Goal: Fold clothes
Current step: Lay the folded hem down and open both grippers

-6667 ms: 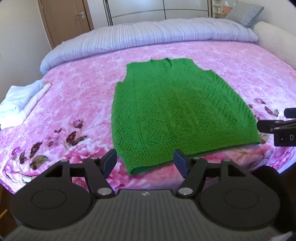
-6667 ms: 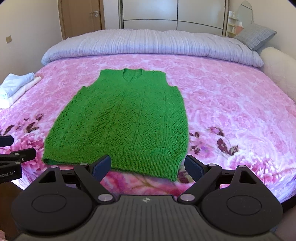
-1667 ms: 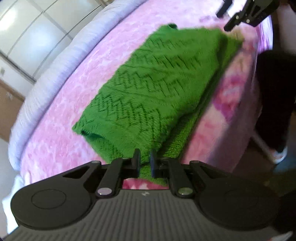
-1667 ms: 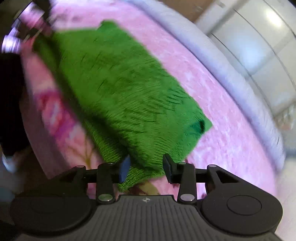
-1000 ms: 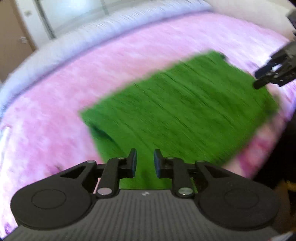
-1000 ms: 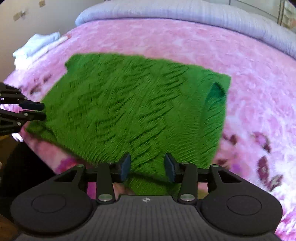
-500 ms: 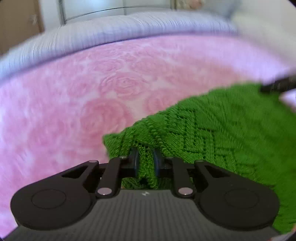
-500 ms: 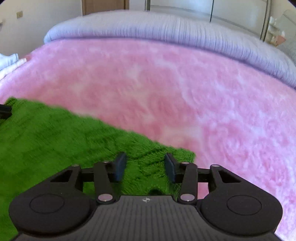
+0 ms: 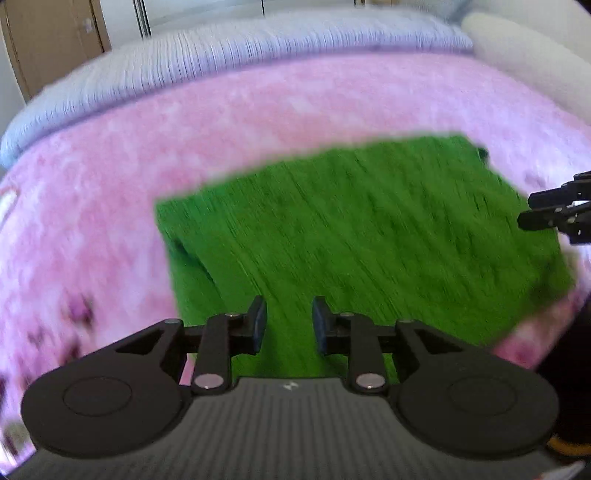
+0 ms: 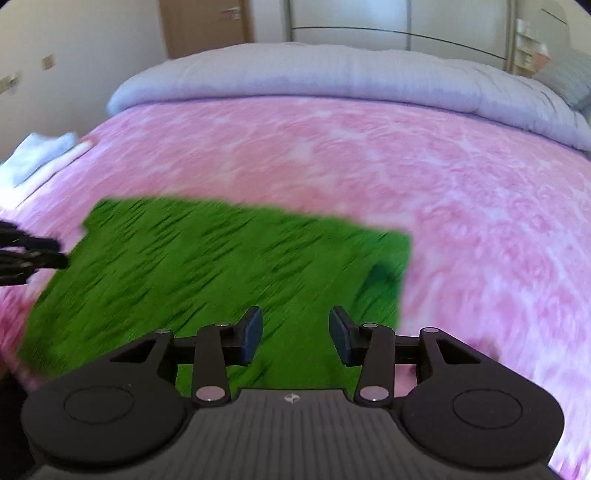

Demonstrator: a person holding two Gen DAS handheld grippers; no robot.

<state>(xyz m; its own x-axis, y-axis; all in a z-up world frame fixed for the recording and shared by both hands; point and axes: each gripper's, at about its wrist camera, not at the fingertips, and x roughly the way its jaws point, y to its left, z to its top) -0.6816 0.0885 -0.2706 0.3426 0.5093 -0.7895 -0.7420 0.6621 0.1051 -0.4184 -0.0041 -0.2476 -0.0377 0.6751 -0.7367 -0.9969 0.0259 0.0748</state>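
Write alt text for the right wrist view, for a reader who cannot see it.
A folded green knitted vest lies on a pink flowered bedspread, blurred by motion. The right gripper is open just above the vest's near edge, holding nothing. The left gripper shows at the left edge, and white folded cloth lies beyond.

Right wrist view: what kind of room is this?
Most likely a bedroom: a big bed with a pink flowery cover, a rolled grey duvet at its head, and a wooden door behind.
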